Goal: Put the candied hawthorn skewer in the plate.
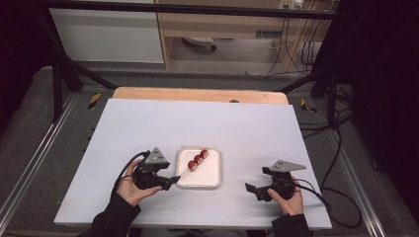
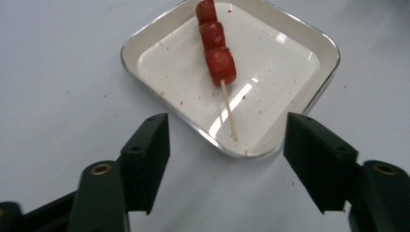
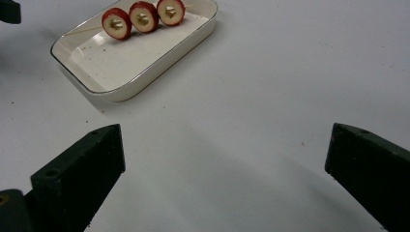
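Red fruit on a skewer (image 2: 216,53) is seen in the white dish (image 1: 213,178) at frame centre, and both spread grippers, left (image 1: 174,179) and right (image 1: 250,189), are best drawn back level.

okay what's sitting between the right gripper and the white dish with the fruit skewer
Nothing: only bare white table lies between the open right gripper and the dish holding the skewer. The right gripper view shows it; the high view agrees.

High view overhead, facing forward-down; both gripper views close, low (sharing tray (image 2: 319,46)).
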The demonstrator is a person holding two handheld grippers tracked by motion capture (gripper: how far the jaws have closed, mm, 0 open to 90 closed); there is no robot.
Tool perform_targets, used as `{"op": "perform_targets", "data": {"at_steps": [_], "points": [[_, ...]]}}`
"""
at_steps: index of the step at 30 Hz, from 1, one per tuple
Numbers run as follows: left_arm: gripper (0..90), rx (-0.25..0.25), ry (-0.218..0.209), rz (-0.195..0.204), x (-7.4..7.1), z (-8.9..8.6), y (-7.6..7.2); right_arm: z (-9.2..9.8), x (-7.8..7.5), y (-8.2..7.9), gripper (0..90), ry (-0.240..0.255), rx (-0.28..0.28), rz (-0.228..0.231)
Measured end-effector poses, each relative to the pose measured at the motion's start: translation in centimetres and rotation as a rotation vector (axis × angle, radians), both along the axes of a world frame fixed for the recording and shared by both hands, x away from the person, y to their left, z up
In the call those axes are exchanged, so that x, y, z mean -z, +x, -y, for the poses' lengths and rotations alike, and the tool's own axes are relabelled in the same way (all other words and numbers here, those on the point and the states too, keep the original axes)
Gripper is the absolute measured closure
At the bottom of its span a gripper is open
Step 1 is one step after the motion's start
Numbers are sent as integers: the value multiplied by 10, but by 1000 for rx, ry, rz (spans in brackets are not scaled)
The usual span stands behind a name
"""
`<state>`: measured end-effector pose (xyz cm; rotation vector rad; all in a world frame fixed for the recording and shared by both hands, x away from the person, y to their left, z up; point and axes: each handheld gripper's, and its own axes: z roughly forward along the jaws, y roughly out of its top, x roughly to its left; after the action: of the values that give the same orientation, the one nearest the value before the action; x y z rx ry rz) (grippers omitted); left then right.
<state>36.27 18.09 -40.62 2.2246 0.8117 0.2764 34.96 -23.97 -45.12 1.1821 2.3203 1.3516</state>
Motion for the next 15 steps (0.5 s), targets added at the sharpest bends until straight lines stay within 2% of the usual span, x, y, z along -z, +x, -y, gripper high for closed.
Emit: {"op": "perform_targets", "data": {"at_steps": [9, 15], "points": [[149, -43, -38, 7, 21, -40, -8, -1, 1, 0, 8, -10, 1, -6], [76, -115, -48, 13, 33, -64, -11, -1, 3, 0, 6, -26, -1, -12]]}}
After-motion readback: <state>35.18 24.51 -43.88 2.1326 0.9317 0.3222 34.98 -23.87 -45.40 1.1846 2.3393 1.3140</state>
